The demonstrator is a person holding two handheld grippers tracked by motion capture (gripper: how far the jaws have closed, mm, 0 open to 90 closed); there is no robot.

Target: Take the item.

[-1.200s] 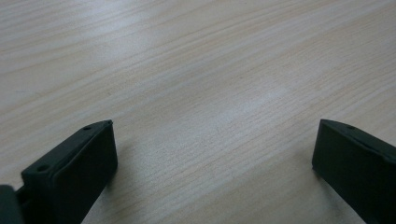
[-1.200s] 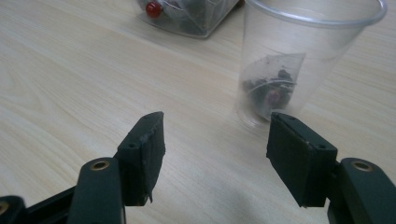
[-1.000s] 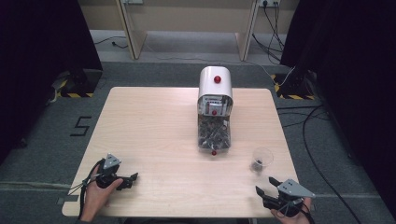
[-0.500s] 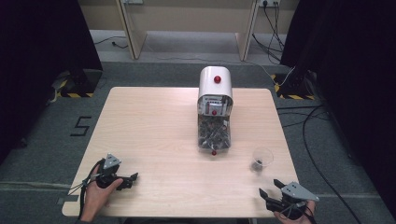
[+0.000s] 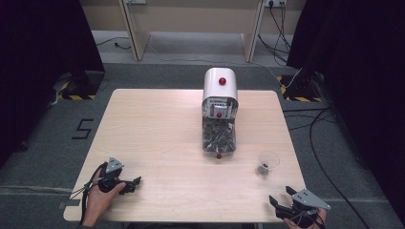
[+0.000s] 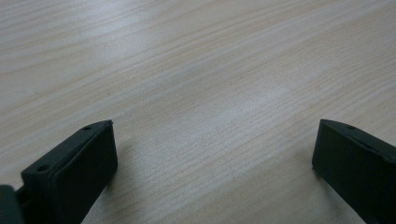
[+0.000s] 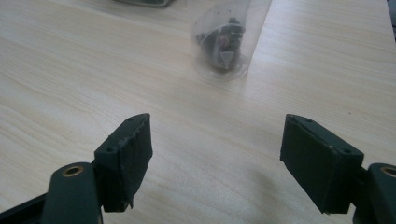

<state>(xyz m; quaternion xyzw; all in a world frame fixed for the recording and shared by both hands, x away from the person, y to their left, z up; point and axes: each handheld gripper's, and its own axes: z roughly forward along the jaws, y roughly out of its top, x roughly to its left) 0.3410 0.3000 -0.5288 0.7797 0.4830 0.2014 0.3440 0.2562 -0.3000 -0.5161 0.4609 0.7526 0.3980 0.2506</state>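
Wooden table point(image 5: 157, 129), dispenser point(image 5: 219, 112), plastic cup point(image 5: 267, 163), left gripper point(image 5: 135, 182) and right gripper point(image 5: 279, 199) both spread, empty.

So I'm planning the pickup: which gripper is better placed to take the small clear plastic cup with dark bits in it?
Right. The right gripper sits open just below the small clear plastic cup, facing it. The left gripper is across the table.

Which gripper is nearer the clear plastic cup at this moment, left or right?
Right. The right gripper sits at the table's near right edge, just in front of the clear plastic cup, jaws open toward it. The left gripper rests open at the near left corner, far across the table.
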